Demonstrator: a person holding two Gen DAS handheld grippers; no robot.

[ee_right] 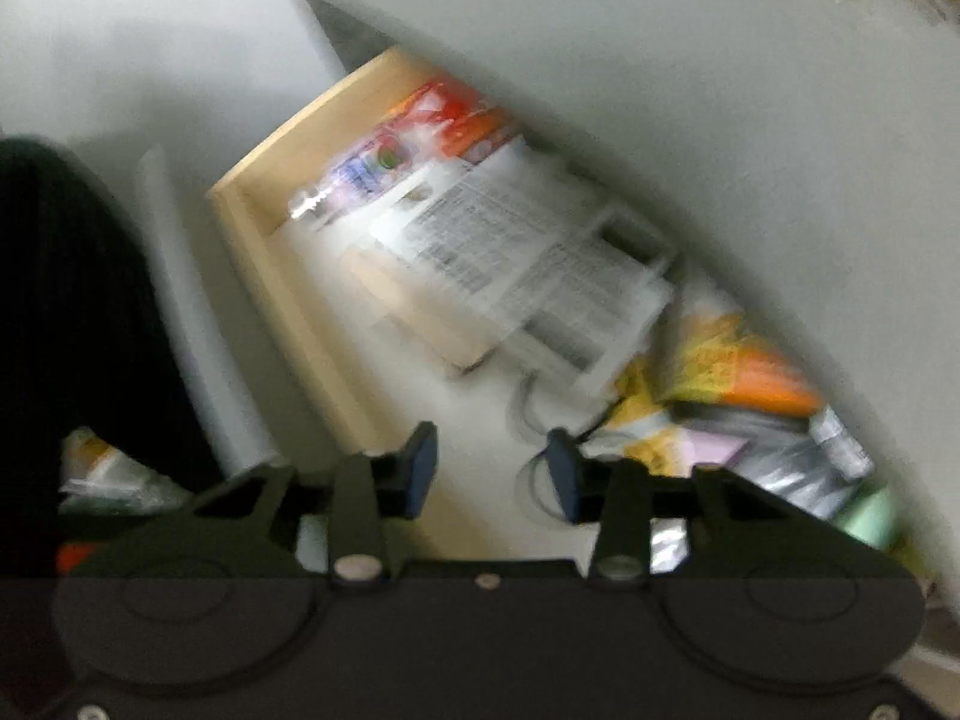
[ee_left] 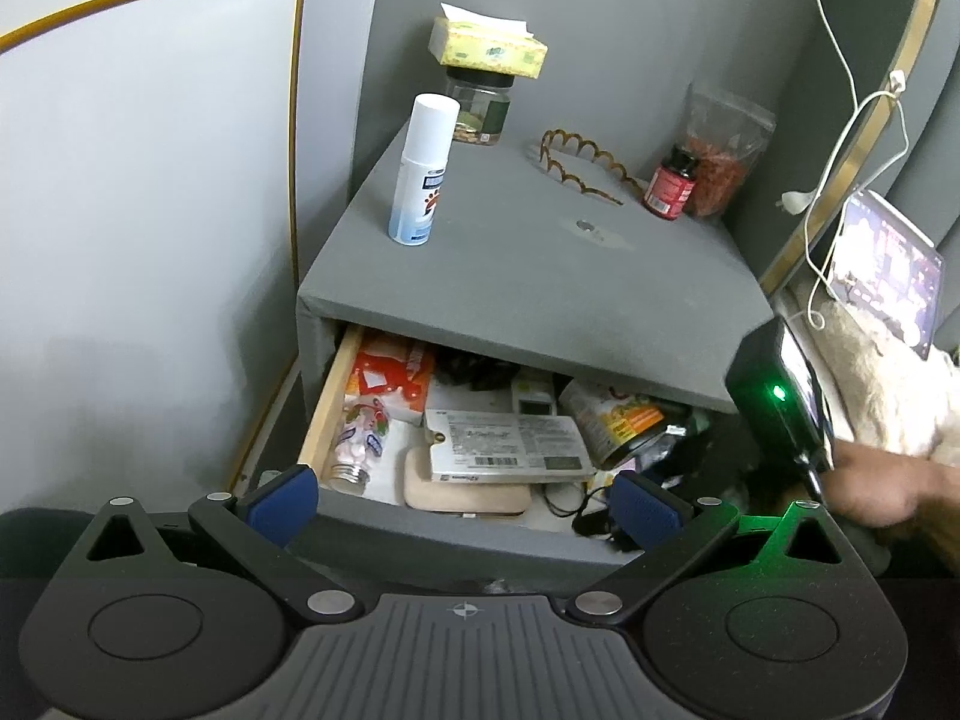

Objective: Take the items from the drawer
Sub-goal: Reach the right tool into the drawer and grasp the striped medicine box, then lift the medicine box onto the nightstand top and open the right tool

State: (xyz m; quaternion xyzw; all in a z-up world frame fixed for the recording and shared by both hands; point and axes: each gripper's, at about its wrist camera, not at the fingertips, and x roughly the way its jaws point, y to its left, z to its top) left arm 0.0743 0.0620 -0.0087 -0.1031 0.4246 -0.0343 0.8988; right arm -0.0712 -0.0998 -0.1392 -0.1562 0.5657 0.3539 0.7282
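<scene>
I am holding the left tongs (ee_left: 465, 501) wide open and empty over the front edge of the open drawer (ee_left: 327, 402), crowded with a flat labelled box (ee_left: 510, 441), a candy bottle (ee_left: 360, 444) and a yellow pouch (ee_left: 618, 420). The right tongs (ee_right: 489, 471) are hanging partly open over a cable (ee_right: 534, 414) on the drawer floor, gripping nothing. The nightstand top (ee_left: 540, 276) is overhanging the back half, leaving only the front strip free.

Nightstand (ee_left: 510, 264): matt grey, cloth-like covering, faintly scuffed near its middle. Drawer (ee_left: 327, 402) at its left edge: pale bare wood wall. Inside it, a flat printed paper-faced box (ee_left: 510, 438) and a clear glossy bottle (ee_left: 357, 450) with a threaded metal-looking neck. Spray can (ee_left: 423, 171): smooth white, glossy. Gripper pads (ee_left: 288, 495): blue, ribbed, rubbery.
</scene>
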